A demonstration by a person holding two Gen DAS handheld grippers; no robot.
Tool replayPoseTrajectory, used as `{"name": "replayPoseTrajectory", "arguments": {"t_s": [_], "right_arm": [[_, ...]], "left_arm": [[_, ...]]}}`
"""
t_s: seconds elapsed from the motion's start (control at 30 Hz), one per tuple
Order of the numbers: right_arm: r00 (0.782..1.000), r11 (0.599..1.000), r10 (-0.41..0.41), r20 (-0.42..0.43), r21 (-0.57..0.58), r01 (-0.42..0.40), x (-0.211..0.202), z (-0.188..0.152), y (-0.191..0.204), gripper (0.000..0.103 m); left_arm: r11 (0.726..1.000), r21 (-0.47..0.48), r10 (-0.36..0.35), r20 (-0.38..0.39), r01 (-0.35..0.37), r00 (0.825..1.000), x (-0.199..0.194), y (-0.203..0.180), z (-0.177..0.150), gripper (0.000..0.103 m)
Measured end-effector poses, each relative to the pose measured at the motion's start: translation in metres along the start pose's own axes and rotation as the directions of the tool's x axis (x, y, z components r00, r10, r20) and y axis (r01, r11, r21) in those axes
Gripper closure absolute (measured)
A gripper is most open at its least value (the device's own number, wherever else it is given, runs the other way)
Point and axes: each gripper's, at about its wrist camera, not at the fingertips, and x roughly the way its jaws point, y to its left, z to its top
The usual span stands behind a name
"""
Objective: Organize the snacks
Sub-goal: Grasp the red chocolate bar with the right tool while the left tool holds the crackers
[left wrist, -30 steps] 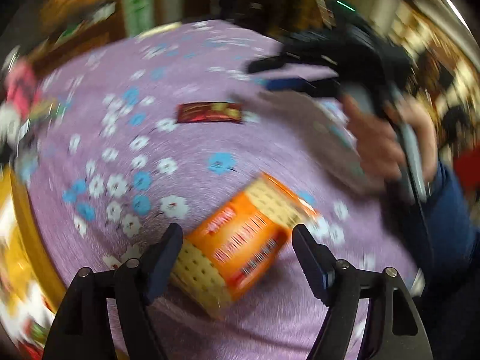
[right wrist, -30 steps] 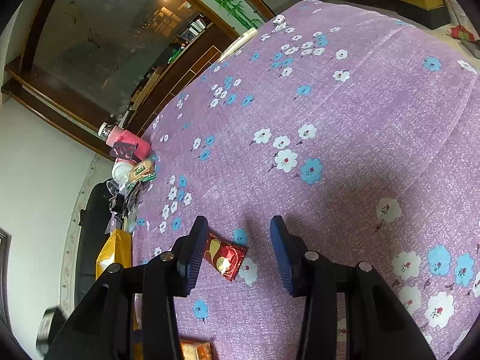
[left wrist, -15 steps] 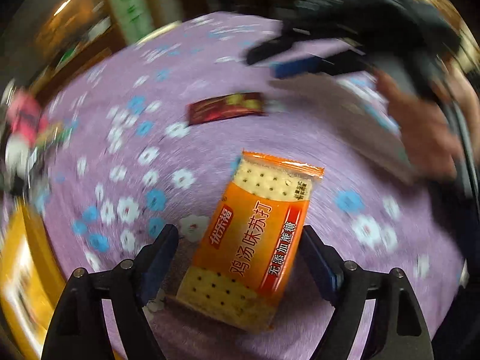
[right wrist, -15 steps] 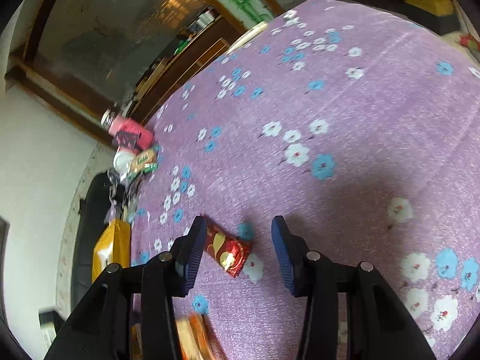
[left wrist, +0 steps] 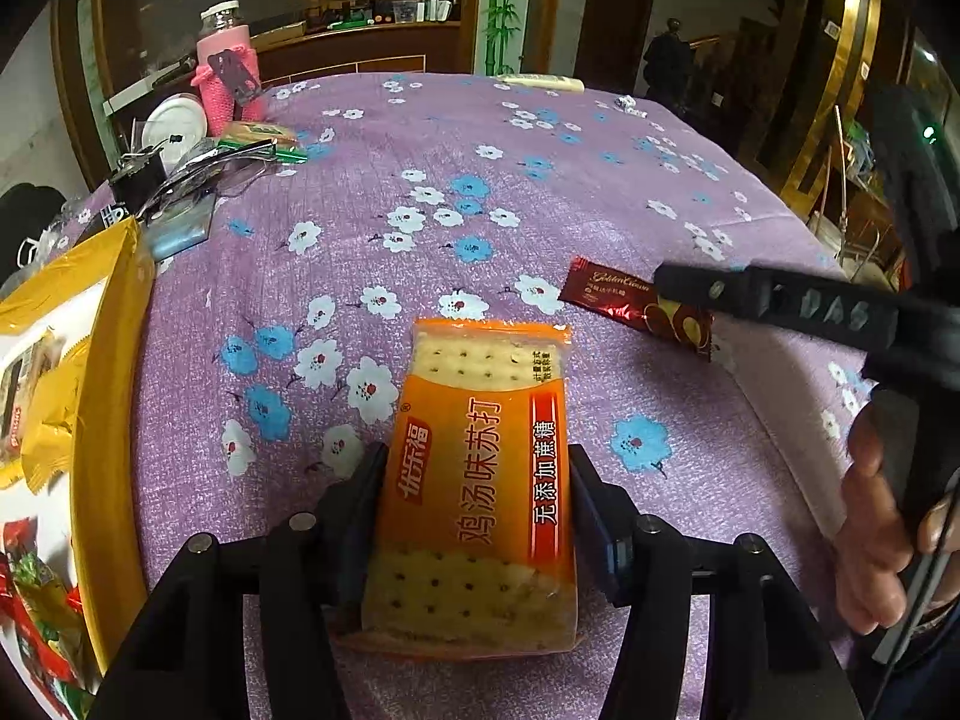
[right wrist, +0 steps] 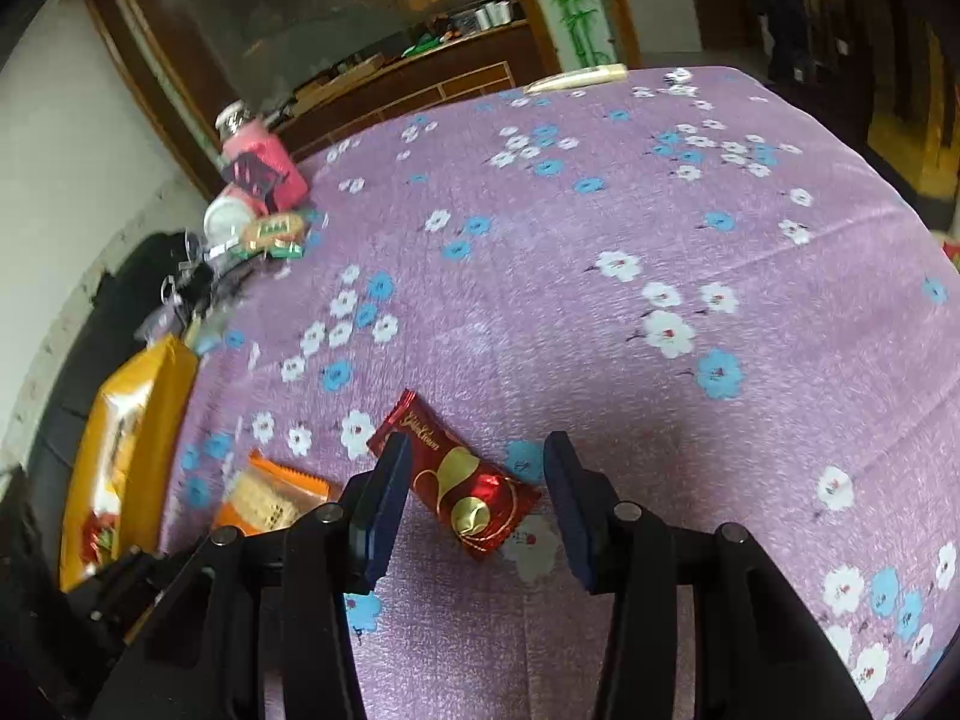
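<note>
Purple cloth (left wrist: 600,192) printed with white and blue flowers covers the whole working surface in both views; it lies mostly flat, with one long crease toward the right of the right wrist view. Behind it, at the top of both frames, stand a wooden counter under a large dark glass panel, a white post painted with green bamboo, and a dark doorway.

In the upper left of the left wrist view, a pink bottle (left wrist: 227,75) with a clear cap stands at the cloth's far corner, beside a white round lid and a green-and-yellow packet. A yellow bag (left wrist: 102,360) holding wrapped snacks runs along the left edge of the frame.

Left gripper (left wrist: 474,516): lower centre of its own view. The cracker pack (left wrist: 480,480), orange with pale crackers showing at both ends, lies on the cloth between the two fingers. The jaws have just been closing, and the fingers now sit against the pack's long edges.

Right gripper (right wrist: 477,504): lower centre of its own view, jaws apart. The red candy bar (right wrist: 462,480) lies diagonally on the cloth between them; the left finger overlaps its edge, and the right finger is clear of it. The same gripper enters the left wrist view from the right, held in a hand (left wrist: 882,534).
</note>
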Motion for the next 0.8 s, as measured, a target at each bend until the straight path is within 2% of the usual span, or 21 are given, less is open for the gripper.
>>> {"name": "replayPoseTrajectory", "arguments": {"t_s": [0.17, 0.23, 0.33, 0.53, 0.57, 0.7, 0.8], "right_arm": [[0.999, 0.994, -0.047, -0.021, -0.094, 0.045, 0.008, -0.007, 0.015, 0.059], [0.993, 0.979, -0.115, -0.005, -0.171, 0.112, 0.010, -0.012, 0.027, 0.059], [0.974, 0.932, -0.221, 0.041, -0.285, 0.223, 0.015, -0.021, 0.048, 0.059], [0.979, 0.943, -0.202, 0.027, -0.264, 0.201, 0.014, -0.017, 0.042, 0.060], [0.980, 0.944, -0.199, 0.025, -0.264, 0.199, 0.015, -0.017, 0.043, 0.059], [0.982, 0.950, -0.186, 0.023, -0.253, 0.185, 0.017, -0.016, 0.044, 0.059], [0.984, 0.953, -0.177, 0.023, -0.246, 0.177, 0.015, -0.016, 0.042, 0.072]], "left_arm": [[0.997, -0.053, -0.059, 0.016, 0.060, 0.998, -0.006, 0.011, 0.000, 0.044], [0.997, -0.054, -0.059, 0.018, 0.060, 0.998, -0.007, 0.011, 0.000, 0.044], [0.998, -0.038, -0.045, 0.008, 0.046, 0.999, -0.004, 0.008, 0.001, 0.043], [1.000, -0.002, -0.013, 0.005, 0.013, 1.000, -0.001, 0.000, 0.000, 0.039], [1.000, -0.002, -0.009, 0.009, 0.009, 1.000, -0.001, 0.000, 0.000, 0.044], [0.999, -0.026, -0.019, 0.021, 0.019, 1.000, -0.003, 0.004, 0.000, 0.045], [0.999, -0.040, -0.030, 0.027, 0.031, 0.999, -0.003, 0.006, 0.000, 0.045]]}}
